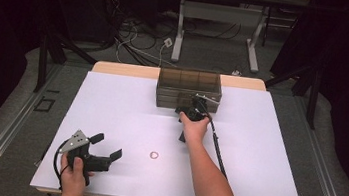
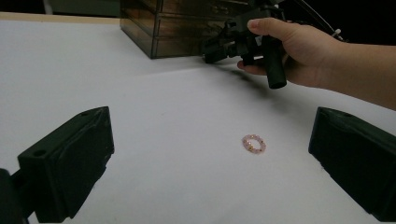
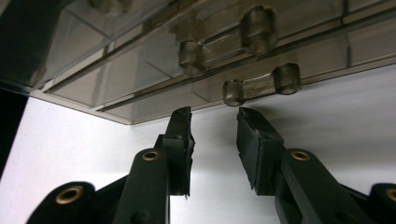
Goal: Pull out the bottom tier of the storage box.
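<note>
A smoky see-through drawer box stands at the back middle of the white table. My right gripper is right in front of it. In the right gripper view its jaws stand a little apart, empty, just below the lower drawer's knob. A small ring of pink beads lies on the table toward the front. My left gripper rests at the front left, jaws wide open, with the bead ring lying beyond and between them, nearer the right jaw.
The drawer box has stacked drawers with more knobs above. Beyond the table lie cables on the floor and a second desk's legs. Dark curtains close both sides.
</note>
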`<state>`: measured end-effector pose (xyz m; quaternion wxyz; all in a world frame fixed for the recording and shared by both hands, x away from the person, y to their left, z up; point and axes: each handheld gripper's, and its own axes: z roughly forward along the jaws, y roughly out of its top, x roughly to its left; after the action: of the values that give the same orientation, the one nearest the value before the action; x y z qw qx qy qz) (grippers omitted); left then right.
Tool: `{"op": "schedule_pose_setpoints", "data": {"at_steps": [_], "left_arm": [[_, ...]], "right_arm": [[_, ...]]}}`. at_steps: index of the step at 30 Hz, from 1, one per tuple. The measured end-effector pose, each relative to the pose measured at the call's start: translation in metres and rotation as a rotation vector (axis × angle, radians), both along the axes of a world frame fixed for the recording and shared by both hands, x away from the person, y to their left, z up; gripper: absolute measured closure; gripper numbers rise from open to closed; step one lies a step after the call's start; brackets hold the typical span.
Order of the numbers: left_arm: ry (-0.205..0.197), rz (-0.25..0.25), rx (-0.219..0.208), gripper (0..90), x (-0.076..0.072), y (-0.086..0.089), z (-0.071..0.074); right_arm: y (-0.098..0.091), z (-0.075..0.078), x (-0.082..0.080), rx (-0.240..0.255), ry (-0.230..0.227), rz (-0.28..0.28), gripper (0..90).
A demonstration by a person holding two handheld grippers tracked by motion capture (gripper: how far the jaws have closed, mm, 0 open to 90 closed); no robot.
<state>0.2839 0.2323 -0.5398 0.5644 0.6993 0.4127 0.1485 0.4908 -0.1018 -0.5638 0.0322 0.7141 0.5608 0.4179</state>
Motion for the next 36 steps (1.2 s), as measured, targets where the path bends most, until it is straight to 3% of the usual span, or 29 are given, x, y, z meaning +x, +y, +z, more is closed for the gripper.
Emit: {"op": "schedule_pose_setpoints", "data": {"at_steps": [18, 20, 24, 27, 29, 36], "left_arm": [[0.005, 0.007, -0.012, 0.3, 0.0013, 0.0006, -0.0015], [0.005, 0.004, -0.012, 0.3, 0.0014, 0.0010, -0.0013], [0.010, 0.002, -0.011, 0.3, 0.0014, 0.0012, -0.0015], [0.009, 0.003, -0.013, 0.3, 0.0016, 0.0013, -0.0016], [0.010, 0.003, -0.013, 0.3, 0.0016, 0.0013, -0.0016], [0.009, 0.003, -0.013, 0.3, 0.0016, 0.0015, -0.0016]], "right_arm": [[-0.0012, -0.0042, 0.0015, 0.050, -0.003, -0.051, 70.9], [-0.0023, -0.0051, 0.0017, 0.052, -0.022, -0.060, 71.4], [-0.0042, -0.0054, 0.0027, 0.047, -0.005, -0.072, 73.3], [-0.0040, -0.0073, 0.0027, 0.071, -0.016, -0.096, 74.6], [-0.0048, -0.0073, 0.0024, 0.071, 0.004, -0.102, 76.4], [-0.0042, -0.0083, 0.0018, 0.102, 0.009, -0.122, 78.2]]}}
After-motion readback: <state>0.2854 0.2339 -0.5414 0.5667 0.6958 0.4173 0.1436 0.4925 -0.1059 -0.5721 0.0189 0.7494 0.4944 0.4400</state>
